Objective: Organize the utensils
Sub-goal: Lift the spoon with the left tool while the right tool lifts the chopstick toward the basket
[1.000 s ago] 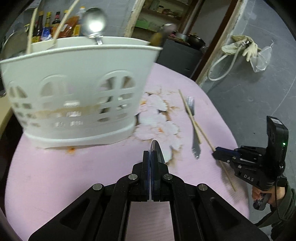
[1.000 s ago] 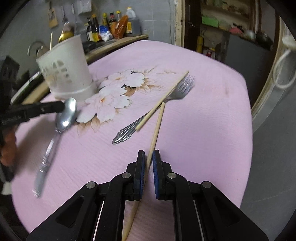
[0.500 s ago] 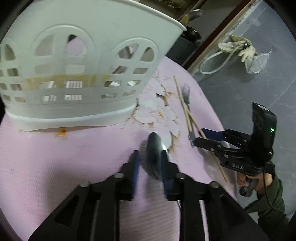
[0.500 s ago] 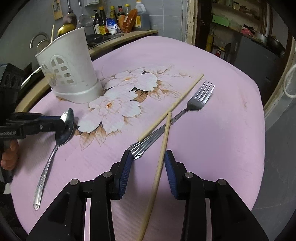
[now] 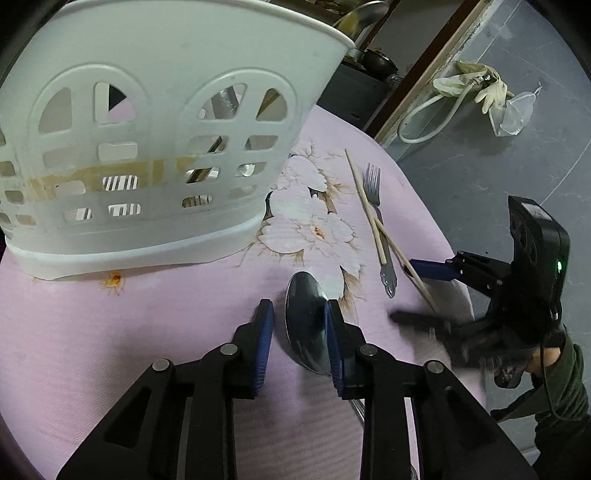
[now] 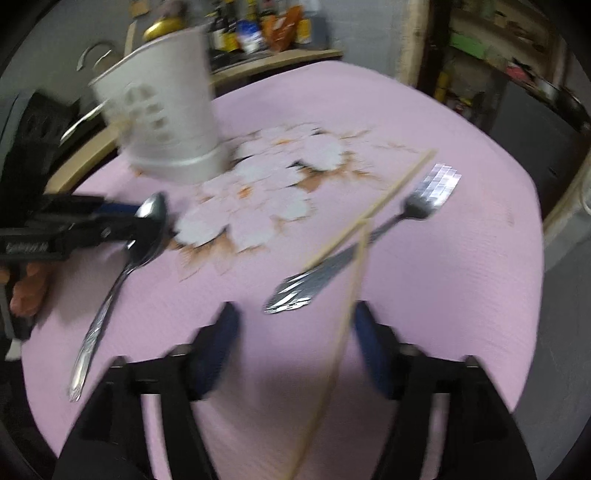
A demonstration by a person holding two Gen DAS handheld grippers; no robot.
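A spoon (image 5: 308,325) lies on the pink cloth (image 5: 110,332), bowl toward the white utensil basket (image 5: 147,147), handle running back under the left gripper (image 5: 299,332), whose parted fingers have just been easing, seemingly unclamped. The right gripper (image 6: 291,347), jaws just widened, straddles a loose chopstick (image 6: 351,295).

I see a bench (image 5: 92,343) under a pink cloth with a white flower print, and beyond its far edge a wooden counter (image 6: 273,61) holds a row of bottles (image 6: 258,29) against a grey wall. Off the bench's right edge lies a grey floor (image 5: 480,155) with a pale hose (image 5: 428,122) and gloves (image 5: 480,85) by a wooden door frame (image 5: 424,70). Cluttered dark shelves (image 6: 480,44) stand behind.
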